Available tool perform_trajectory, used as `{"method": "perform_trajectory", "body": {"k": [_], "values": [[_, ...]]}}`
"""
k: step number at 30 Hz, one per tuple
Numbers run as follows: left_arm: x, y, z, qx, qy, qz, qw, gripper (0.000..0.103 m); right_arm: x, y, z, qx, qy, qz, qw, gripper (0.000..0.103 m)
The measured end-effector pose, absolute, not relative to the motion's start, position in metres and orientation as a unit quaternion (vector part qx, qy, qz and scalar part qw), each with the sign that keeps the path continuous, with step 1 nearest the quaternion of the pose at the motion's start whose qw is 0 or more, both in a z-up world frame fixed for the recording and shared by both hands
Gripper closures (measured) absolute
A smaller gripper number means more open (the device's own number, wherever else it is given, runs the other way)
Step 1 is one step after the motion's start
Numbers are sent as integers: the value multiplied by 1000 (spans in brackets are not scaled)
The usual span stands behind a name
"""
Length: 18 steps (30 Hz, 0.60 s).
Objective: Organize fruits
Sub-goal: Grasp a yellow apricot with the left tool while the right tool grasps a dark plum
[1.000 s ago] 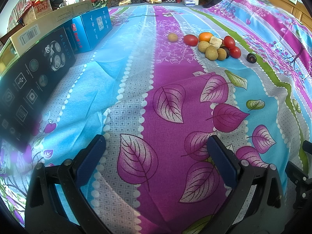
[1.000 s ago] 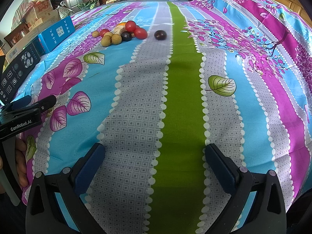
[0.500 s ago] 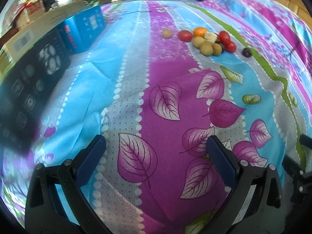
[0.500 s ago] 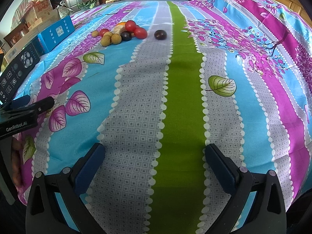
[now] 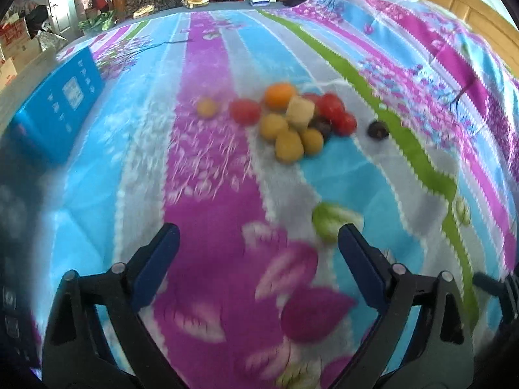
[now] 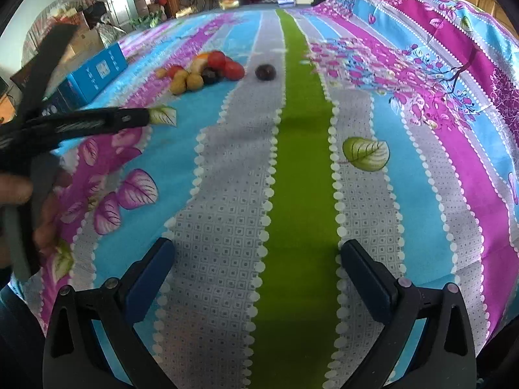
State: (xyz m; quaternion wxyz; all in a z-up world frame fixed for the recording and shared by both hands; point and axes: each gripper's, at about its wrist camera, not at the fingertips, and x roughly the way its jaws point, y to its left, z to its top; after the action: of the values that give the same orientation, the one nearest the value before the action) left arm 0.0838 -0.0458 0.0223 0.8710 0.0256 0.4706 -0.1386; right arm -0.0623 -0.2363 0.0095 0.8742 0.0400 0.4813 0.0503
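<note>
A cluster of fruit lies on a bed spread with a striped floral sheet, near the middle of the left wrist view and blurred. Counted there: one orange; three red tomatoes, one to the left of the heap and two to its right; four small tan round fruits, one lying apart at the far left and three bunched at the front; one pale cut chunk; and two dark plums, one tucked into the heap and one alone to the right by the green stripe. One blue box stands at the bed's left edge. The left tongs are wide and closing slightly, with only sheet between them, well short of the fruit. The right tongs gape wide over the grey and green stripes, holding nothing. A hand grips the left tool at the edge of the right wrist view.
</note>
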Motion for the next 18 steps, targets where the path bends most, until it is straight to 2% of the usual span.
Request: {"method": "perform_trajectory", "body": {"k": [1,4,7,14,15,17,18], "values": [[90,-46,22,14,470,-145,870,8,-63,-236,11,42,478,53,876,0],[107,-47,21,-2,477,-171,862,27,-63,-237,12,48,475,57,877,4],[121,-52,18,2,484,-182,856,41,-62,-237,11,52,476,58,876,5],[140,-67,13,7,481,-205,852,45,-62,-241,13,65,472,60,877,7],[142,-67,13,4,481,-205,852,49,-62,-241,14,65,472,61,877,9],[144,-67,12,-7,482,-219,848,68,-65,-240,17,64,474,65,876,10],[144,-67,13,-8,484,-221,847,68,-67,-240,19,64,473,68,876,11]]}}
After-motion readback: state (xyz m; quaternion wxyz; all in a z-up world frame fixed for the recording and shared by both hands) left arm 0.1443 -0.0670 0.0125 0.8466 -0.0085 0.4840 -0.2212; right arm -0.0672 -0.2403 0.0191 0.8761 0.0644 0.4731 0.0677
